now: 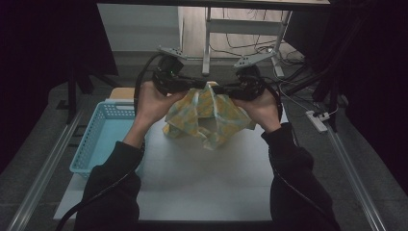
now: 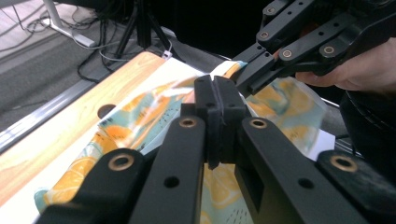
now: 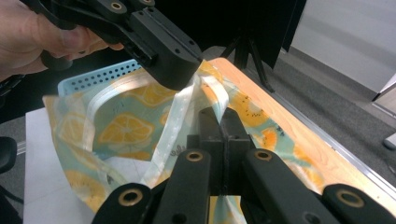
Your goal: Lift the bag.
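Both the left hand-held gripper (image 1: 196, 86) and the right hand-held gripper (image 1: 217, 89) are clamping the lemon-print cloth (image 1: 211, 118), which is hanging just right of the blue basket (image 1: 98, 139).

The cloth (image 1: 207, 115) has a pale teal ground with a print of orange and yellow citrus slices; in the right gripper view it (image 3: 126, 126) also shows a whitish hem band and small dark dots near one edge. The left gripper (image 1: 195, 85) and the right gripper (image 1: 219, 89) are black, and their jaw arms carry brass-coloured rivets. The basket (image 1: 98, 139) is light blue with a pattern of small holes in its walls. The mat (image 1: 202, 183) on the table is white. The table edge (image 2: 70, 135) is light wood with an orange-brown grain. The sleeves (image 1: 115, 192) are black. The floor (image 1: 29, 159) is dark grey.
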`<state>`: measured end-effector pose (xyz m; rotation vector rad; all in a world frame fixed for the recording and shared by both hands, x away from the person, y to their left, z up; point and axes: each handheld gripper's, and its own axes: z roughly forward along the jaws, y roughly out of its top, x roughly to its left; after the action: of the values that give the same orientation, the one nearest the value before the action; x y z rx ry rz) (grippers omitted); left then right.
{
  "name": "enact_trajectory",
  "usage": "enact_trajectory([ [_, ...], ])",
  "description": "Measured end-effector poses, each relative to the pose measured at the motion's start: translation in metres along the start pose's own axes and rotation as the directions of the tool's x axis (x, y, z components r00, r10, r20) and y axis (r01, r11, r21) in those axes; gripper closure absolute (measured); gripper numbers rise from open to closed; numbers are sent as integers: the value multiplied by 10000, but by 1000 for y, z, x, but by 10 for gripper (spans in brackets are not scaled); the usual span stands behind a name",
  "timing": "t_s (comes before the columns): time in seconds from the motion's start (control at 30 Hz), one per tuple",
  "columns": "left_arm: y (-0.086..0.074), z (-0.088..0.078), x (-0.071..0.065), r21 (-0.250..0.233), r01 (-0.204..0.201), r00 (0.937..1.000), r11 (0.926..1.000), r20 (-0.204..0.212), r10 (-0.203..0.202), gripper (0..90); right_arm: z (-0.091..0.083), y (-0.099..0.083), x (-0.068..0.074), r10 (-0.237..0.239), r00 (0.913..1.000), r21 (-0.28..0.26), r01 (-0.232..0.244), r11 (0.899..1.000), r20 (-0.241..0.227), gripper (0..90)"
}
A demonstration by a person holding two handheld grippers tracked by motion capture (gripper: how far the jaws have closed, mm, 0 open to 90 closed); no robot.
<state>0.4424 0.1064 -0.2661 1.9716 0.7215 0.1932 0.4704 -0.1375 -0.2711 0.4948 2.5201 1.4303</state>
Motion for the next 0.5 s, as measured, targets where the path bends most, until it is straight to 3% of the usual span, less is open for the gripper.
enact_trajectory([
  [0.5, 34, -15, -5, -557, -334, 9983, 9979, -501, 307, 900, -14, 32, 2, -318, 9978, -226, 331, 9992, 583, 900],
])
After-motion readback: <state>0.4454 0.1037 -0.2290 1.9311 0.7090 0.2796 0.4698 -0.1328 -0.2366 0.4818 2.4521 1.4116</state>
